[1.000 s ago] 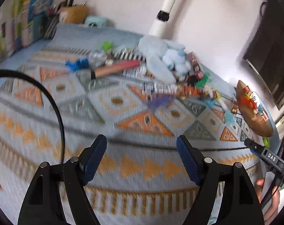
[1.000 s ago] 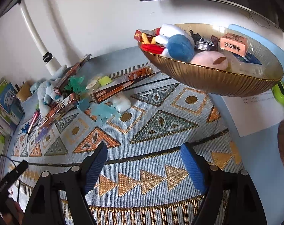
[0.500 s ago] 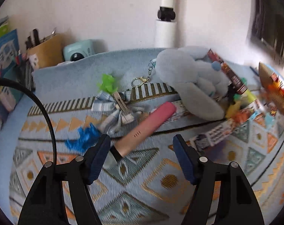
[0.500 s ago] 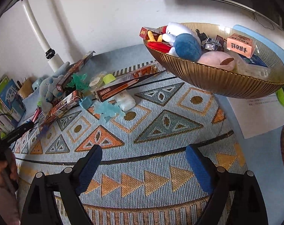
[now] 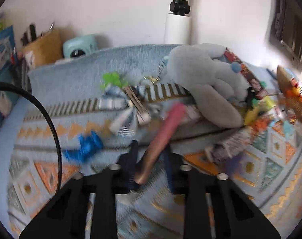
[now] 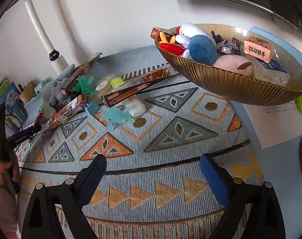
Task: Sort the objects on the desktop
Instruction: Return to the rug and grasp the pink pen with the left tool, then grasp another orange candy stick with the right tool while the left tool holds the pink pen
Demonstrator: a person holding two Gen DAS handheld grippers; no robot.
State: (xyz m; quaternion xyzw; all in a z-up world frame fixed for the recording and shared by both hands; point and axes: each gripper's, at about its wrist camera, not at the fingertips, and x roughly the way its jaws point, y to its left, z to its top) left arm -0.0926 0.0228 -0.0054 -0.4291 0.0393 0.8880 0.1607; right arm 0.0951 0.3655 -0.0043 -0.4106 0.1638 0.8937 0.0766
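My left gripper (image 5: pixel 149 159) is shut on the lower, rose-gold end of a pink stick-shaped tube (image 5: pixel 166 123), which slants up to the right over the patterned mat (image 5: pixel 51 119). This view is motion-blurred. Around the tube lie a plaid bow clip (image 5: pixel 131 101), a blue toy (image 5: pixel 85 145), a green toy (image 5: pixel 113 79) and a grey plush (image 5: pixel 206 79). My right gripper (image 6: pixel 151 159) hovers over bare mat (image 6: pixel 170 169), its jaws opening with nothing between them. Ahead to its right stands a gold bowl (image 6: pixel 240 87) holding plush toys and small boxes.
Long boxes (image 6: pixel 139 85), teal toys (image 6: pixel 115 115) and a white case (image 6: pixel 135 105) lie in a heap left of the bowl. A pencil cup (image 5: pixel 45 45), a mint camera (image 5: pixel 81 45) and a white post (image 5: pixel 178 29) stand at the back. A paper sheet (image 6: pixel 278 123) lies right.
The left gripper moved in to the back pile, and its jaws closed on the pink tube's end. The right gripper's jaws spread a little wider; it stayed in place.
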